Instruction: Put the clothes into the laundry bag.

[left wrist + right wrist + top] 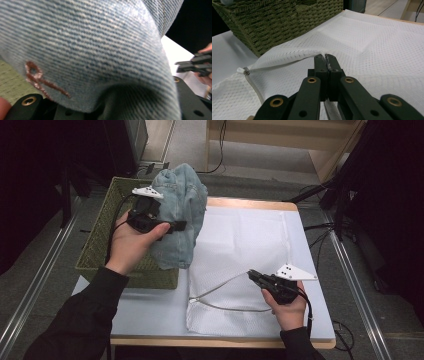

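A light-blue denim garment (181, 210) hangs bunched in the air over the basket's right edge, and my left gripper (176, 225) is shut on its fabric. In the left gripper view the denim (95, 55) drapes over the jaws, with a brown stitched mark at the lower left. A white mesh laundry bag (240, 255) lies flat on the table. My right gripper (252, 274) is shut on the bag's upper layer at the zippered opening and lifts that edge (287, 58) a little. In the right gripper view the right gripper (325, 58) has its jaws pressed together on the mesh.
A green woven basket (102, 245) stands at the table's left side, seen close in the right gripper view as the basket (282, 22). The white table top (150, 312) ends near the front. Dark stands and cables flank the table on the floor.
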A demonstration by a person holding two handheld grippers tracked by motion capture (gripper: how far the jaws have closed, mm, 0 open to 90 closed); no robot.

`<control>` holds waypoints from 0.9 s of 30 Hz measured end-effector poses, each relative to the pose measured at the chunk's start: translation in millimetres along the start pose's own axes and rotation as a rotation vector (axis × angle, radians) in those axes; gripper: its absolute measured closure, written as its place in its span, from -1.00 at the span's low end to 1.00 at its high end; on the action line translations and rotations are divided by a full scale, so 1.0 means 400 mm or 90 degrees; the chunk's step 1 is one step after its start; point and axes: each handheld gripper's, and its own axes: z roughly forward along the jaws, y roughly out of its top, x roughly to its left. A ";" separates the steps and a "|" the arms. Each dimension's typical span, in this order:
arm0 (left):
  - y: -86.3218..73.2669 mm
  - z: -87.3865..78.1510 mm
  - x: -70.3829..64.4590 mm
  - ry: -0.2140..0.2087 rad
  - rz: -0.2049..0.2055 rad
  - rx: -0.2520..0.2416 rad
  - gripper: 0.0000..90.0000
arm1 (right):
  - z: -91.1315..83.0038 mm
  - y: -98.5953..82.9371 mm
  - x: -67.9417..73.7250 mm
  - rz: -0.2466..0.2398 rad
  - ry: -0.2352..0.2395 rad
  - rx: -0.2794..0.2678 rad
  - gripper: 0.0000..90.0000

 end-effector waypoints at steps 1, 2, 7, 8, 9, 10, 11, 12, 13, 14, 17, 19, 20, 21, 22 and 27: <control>-0.002 0.002 -0.012 -0.007 0.004 0.000 0.25 | 0.000 0.000 -0.001 0.001 0.000 0.000 1.00; -0.005 0.005 -0.031 -0.023 0.010 0.002 0.25 | -0.001 0.000 -0.001 0.003 0.000 0.000 1.00; -0.028 0.026 -0.102 -0.076 0.034 0.014 0.25 | -0.003 -0.002 -0.006 0.009 -0.001 0.000 1.00; -0.036 0.031 -0.113 -0.085 0.038 0.016 0.25 | -0.003 -0.002 -0.007 0.008 -0.001 0.000 1.00; -0.045 0.036 -0.123 -0.089 0.041 0.018 0.25 | -0.004 -0.002 -0.007 0.006 -0.001 -0.002 1.00; -0.056 0.040 -0.132 -0.094 0.043 0.020 0.25 | -0.005 -0.002 -0.006 0.007 -0.003 -0.005 1.00; -0.066 0.042 -0.140 -0.095 0.047 0.027 0.25 | -0.006 -0.001 -0.007 0.005 -0.003 -0.006 1.00; -0.078 0.044 -0.148 -0.101 0.046 0.025 0.25 | -0.006 0.000 -0.007 0.005 -0.004 -0.006 1.00; -0.092 0.046 -0.155 -0.107 0.043 0.022 0.25 | -0.007 -0.001 -0.007 0.007 -0.004 -0.006 1.00; -0.106 0.046 -0.162 -0.112 0.045 0.024 0.25 | -0.007 -0.001 -0.008 0.005 -0.003 -0.005 1.00; -0.159 0.051 -0.185 -0.124 0.051 0.024 0.25 | -0.004 -0.002 -0.009 0.006 -0.003 -0.007 1.00; -0.178 0.053 -0.193 -0.125 0.053 0.027 0.25 | -0.002 -0.001 -0.009 0.005 -0.004 -0.005 1.00; -0.215 0.062 -0.206 -0.136 0.044 0.027 0.25 | -0.001 0.000 -0.009 0.005 -0.005 -0.005 1.00; -0.228 0.065 -0.211 -0.141 0.043 0.030 0.25 | 0.000 0.001 -0.009 0.004 -0.005 -0.005 1.00; -0.247 0.070 -0.217 -0.146 0.039 0.034 0.25 | 0.002 0.002 -0.009 0.001 -0.007 -0.006 1.00; -0.298 0.082 -0.242 -0.163 0.033 0.031 0.24 | 0.011 0.025 -0.013 -0.006 -0.024 -0.006 1.00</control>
